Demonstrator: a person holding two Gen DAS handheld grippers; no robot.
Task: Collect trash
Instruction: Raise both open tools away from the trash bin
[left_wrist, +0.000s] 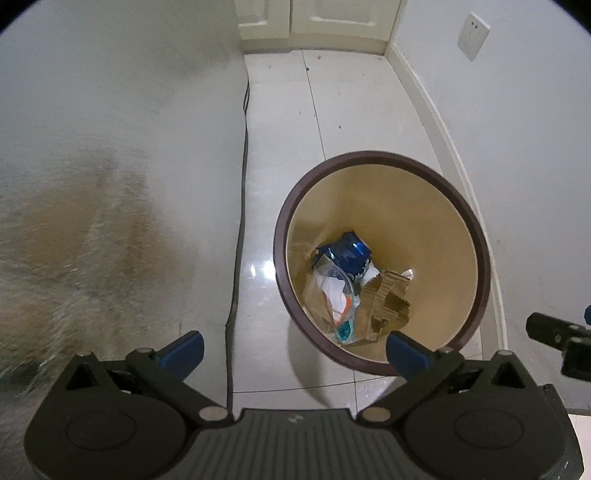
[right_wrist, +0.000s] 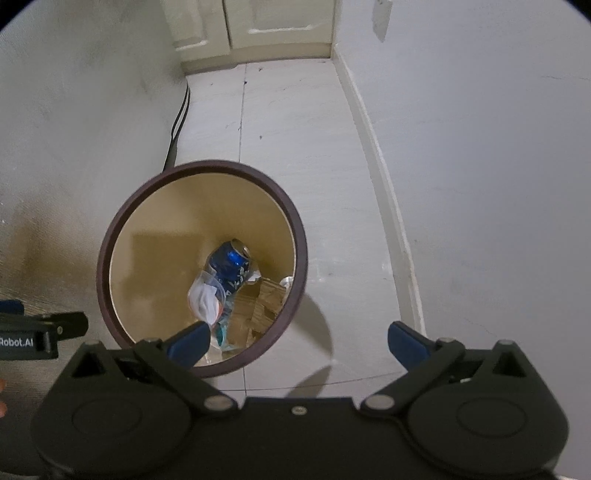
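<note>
Left wrist view puts the bin (left_wrist: 476, 236) right of centre, its dark brown rim round and its tan inside wall in full sight. At its bottom lie a crushed blue can (left_wrist: 347, 253), a clear plastic bag (left_wrist: 332, 291) with white and orange scraps inside, and a torn piece of cardboard (left_wrist: 388, 302). The left gripper (left_wrist: 293, 349) fills the lower frame with its blue-tipped fingers (left_wrist: 184, 349) spread wide and holding nothing. A blurred brownish surface (left_wrist: 81, 229) covers the left side, and a wall socket (left_wrist: 473, 35) sits at upper right; the other view shows neither clearly.

Right wrist view shows the same bin at centre left, with the can's open mouth turned up. The right gripper (right_wrist: 297, 347) is also spread wide and empty, its left finger in front of the bin's near rim. At lower left the other gripper's body shows the lettering "Robot.AI".
</note>
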